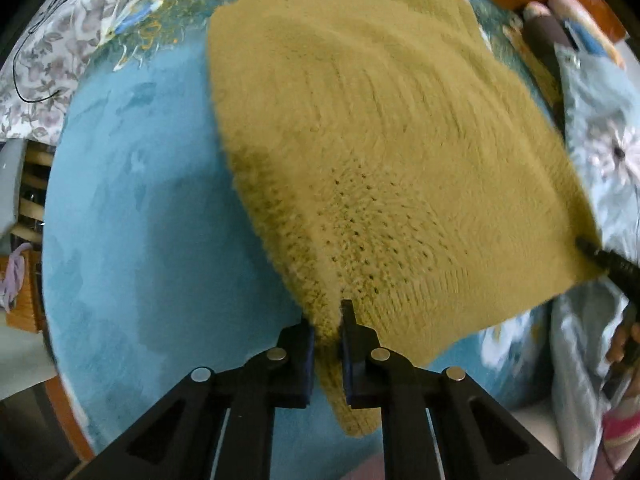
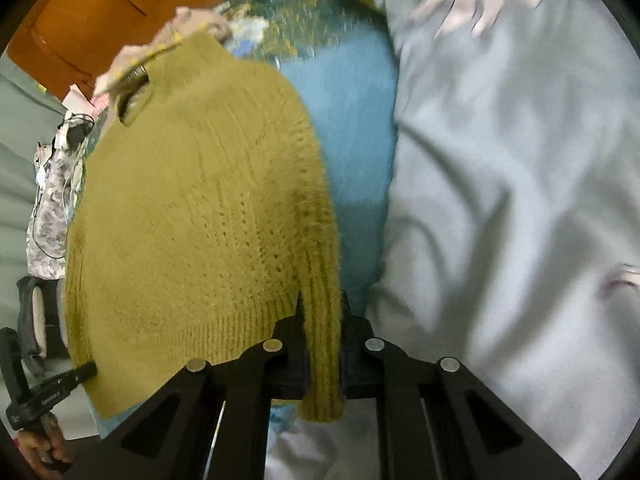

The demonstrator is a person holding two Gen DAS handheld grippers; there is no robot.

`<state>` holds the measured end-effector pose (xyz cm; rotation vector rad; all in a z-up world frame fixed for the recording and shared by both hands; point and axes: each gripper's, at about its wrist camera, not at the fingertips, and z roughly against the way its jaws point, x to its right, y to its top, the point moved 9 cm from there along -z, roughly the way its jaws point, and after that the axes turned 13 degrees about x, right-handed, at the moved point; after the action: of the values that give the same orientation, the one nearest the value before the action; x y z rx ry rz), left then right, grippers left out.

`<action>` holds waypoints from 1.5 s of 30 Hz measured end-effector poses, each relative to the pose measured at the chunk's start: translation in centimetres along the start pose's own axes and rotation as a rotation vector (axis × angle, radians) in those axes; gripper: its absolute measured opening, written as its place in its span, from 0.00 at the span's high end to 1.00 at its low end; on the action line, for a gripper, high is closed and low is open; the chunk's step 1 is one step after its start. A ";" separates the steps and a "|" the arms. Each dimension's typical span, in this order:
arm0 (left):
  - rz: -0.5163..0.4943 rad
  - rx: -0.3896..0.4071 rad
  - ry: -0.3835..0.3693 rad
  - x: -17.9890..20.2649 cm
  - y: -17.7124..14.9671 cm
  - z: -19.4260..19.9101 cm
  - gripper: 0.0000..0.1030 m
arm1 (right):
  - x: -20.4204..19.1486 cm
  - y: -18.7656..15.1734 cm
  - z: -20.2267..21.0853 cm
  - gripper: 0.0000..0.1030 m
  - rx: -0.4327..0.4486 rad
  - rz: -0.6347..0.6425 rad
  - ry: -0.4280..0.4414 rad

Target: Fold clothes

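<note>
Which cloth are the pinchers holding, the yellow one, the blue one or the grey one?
The fuzzy mustard-yellow knitted sweater. Both grippers' jaws pinch its bottom corners; the blue cover and pale grey quilt lie unheld.

The sweater (image 1: 360,140) is spread over the bed (image 1: 132,220), its collar at the far end, its hem near. The left gripper (image 1: 327,336) has its jaws on the near left corner of the hem, the right gripper (image 2: 322,336) has its jaws on the near right corner. Right of the sweater lies a quilt (image 2: 500,200), just beside it on the bed. A patterned pillow (image 1: 52,52) sits far left. Beyond the collar, a wooden headboard (image 2: 100,12) stands behind everything.
</note>
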<state>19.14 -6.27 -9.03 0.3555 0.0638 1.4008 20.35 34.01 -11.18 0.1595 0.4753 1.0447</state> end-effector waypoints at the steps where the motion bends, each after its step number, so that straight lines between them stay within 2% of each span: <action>1: 0.003 -0.024 0.005 -0.3 -0.6 -0.6 0.89 | 0.1 -0.1 0.2 0.90 0.004 0.001 -0.008; 3: 0.011 -0.060 0.016 -0.7 -1.5 -1.8 0.89 | 0.2 -0.3 0.7 0.90 0.012 0.002 -0.023; 8: -0.023 -0.039 0.033 -0.5 -1.2 -2.0 0.88 | 0.3 -0.3 1.4 0.90 0.027 0.006 -0.047; 12: 0.037 0.001 0.036 -1.7 -0.2 -0.5 0.81 | -0.1 -0.2 1.6 0.90 0.030 0.014 -0.041; 13: 0.042 0.021 0.065 -2.3 0.2 0.0 0.79 | -0.3 -0.2 1.6 0.90 0.031 0.015 -0.038; 16: 0.041 0.112 0.181 -4.1 2.1 2.0 0.78 | 0.1 0.5 1.6 0.90 0.042 0.012 -0.026; 18: 0.030 0.177 0.202 -4.1 3.4 3.1 0.78 | -0.2 0.5 1.9 0.90 0.050 0.012 -0.018; 21: -0.085 0.244 0.142 0.2 4.8 2.9 0.78 | -0.8 0.4 2.2 0.90 0.058 0.028 -0.016; 22: -0.138 0.248 0.097 2.5 4.9 2.3 0.78 | -0.9 0.5 2.2 0.90 0.058 0.029 -0.013; 25: -0.244 0.200 -0.048 10.3 3.9 0.2 0.78 | -1.5 -0.2 2.4 0.90 0.064 0.028 -0.009; 27: -0.328 0.189 -0.094 14.0 3.0 -1.3 0.78 | -1.6 0.2 2.1 0.90 0.067 0.024 -0.005; 31: -0.410 0.193 -0.102 16.9 3.3 -3.8 0.78 | -2.1 0.5 1.3 0.87 0.058 0.016 0.008; 35: -0.454 0.168 -0.066 19.1 2.9 -4.9 0.78 | -2.2 0.7 1.0 0.87 0.048 0.034 0.008; 45: -0.459 0.126 -0.032 20.2 2.4 -6.5 0.78 | -3.6 0.8 0.7 0.88 0.036 0.176 -0.004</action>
<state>18.75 15.00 -11.14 0.4371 0.1957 0.9388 18.54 31.43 -9.23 0.2386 0.4834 1.2080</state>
